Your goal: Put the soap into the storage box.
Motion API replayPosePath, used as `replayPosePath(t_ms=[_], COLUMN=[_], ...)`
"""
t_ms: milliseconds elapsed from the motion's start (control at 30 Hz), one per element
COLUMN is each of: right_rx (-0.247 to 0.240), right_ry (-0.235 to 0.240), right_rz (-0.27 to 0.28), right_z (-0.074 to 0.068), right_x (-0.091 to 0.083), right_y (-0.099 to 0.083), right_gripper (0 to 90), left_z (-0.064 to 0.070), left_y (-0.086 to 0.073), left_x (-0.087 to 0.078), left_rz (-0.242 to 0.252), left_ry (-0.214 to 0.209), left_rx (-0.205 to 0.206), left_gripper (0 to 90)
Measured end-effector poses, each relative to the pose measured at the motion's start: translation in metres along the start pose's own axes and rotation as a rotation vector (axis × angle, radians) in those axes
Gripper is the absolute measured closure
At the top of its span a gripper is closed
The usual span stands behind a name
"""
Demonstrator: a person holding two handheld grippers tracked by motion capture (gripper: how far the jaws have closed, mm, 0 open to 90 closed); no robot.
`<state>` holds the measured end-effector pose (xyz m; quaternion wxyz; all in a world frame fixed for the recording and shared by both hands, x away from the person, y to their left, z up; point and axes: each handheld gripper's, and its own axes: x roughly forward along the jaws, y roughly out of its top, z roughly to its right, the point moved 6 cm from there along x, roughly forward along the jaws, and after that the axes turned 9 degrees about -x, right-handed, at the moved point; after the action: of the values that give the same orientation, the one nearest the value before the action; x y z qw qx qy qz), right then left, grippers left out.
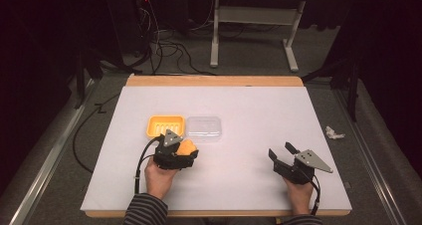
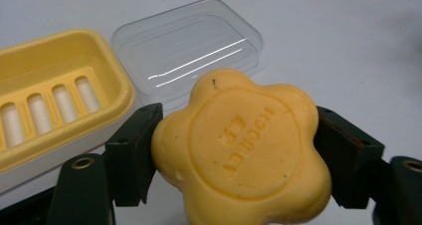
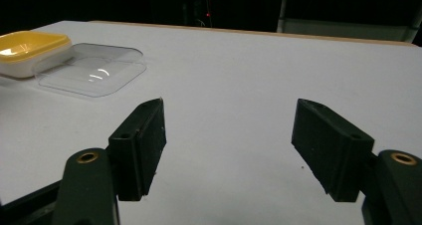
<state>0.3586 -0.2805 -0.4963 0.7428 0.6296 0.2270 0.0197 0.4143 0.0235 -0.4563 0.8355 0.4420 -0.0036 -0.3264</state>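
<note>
- Yellow-orange soap (image 1: 187, 148) sits left of centre in the high view, clamped in your left gripper (image 1: 185, 154), just below the yellow soap dish (image 1: 165, 126) and the clear lid (image 1: 203, 129), which lie side by side on the white table (image 1: 249, 115).
- Your right gripper (image 1: 282, 152) is in the lower right of that view, well apart from the soap, its jaws spread wide with nothing between them. A crumpled white scrap (image 1: 334, 133) lies off the table's right edge on the floor.
- Seen from the left gripper view, the soap (image 2: 244, 150) is flower-shaped with raised lettering on its face; it fills the lower middle of the frame, and both black jaws press against its sides. The soap dish (image 2: 107, 70), with its slotted floor, is at the left edge, and the lid (image 2: 189, 46) lies upper centre, right beside the dish.
- Looking along your right gripper (image 3: 229, 145) in its own view, the jaws stand far apart over bare table (image 3: 259, 75), holding nothing. The dish (image 3: 27, 43) and the lid (image 3: 94, 68) are in the upper left of that frame, touching or nearly so.
</note>
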Motion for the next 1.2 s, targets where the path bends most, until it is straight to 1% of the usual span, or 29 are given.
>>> replayPosePath(t_ms=[133,267,300,400,600,733,800,900,1000,1133,1200], right_rx=[0.0,-0.001,-0.001,-0.004,-0.006,-0.003,-0.004,-0.003,-0.003,-0.003,0.0], right_ry=[0.0,-0.001,-0.001,-0.004,-0.006,-0.006,-0.007,-0.007,-0.007,-0.008,-0.01], right_rz=[0.0,-0.001,-0.001,-0.002,-0.002,-0.003,-0.003,-0.003,-0.002,-0.004,-0.005], right_z=[0.0,0.0,0.0,0.0,0.0,0.0,0.0,0.0,0.0,0.0,0.0], right_x=[0.0,0.0,0.0,0.0,0.0,0.0,0.0,0.0,0.0,0.0,0.0], right_y=[0.0,0.0,0.0,0.0,0.0,0.0,0.0,0.0,0.0,0.0,0.0], right_gripper=[30.0,30.0,30.0,30.0,29.9,29.9,29.8,29.8,29.7,29.7,29.7], left_z=[-0.003,-0.004,-0.004,-0.004,-0.006,-0.009,-0.01,-0.014,-0.019,-0.023,-0.024], left_y=[0.004,0.008,0.009,0.012,0.019,0.022,0.025,0.029,0.033,0.038,0.041], left_x=[0.0,-0.001,-0.001,-0.001,-0.002,-0.001,0.0,0.002,0.004,0.006,0.006], left_rz=[0.004,0.015,0.013,0.018,0.031,0.032,0.033,0.035,0.039,0.048,0.049], left_ry=[0.004,0.004,0.005,0.005,0.01,0.018,0.011,0.015,0.025,0.04,0.047], left_rx=[-0.01,-0.018,-0.011,-0.009,-0.025,-0.025,-0.051,-0.079,-0.094,-0.09,-0.081], left_gripper=[27.3,27.3,27.4,27.4,27.4,27.4,27.3,27.3,27.4,27.3,27.4])
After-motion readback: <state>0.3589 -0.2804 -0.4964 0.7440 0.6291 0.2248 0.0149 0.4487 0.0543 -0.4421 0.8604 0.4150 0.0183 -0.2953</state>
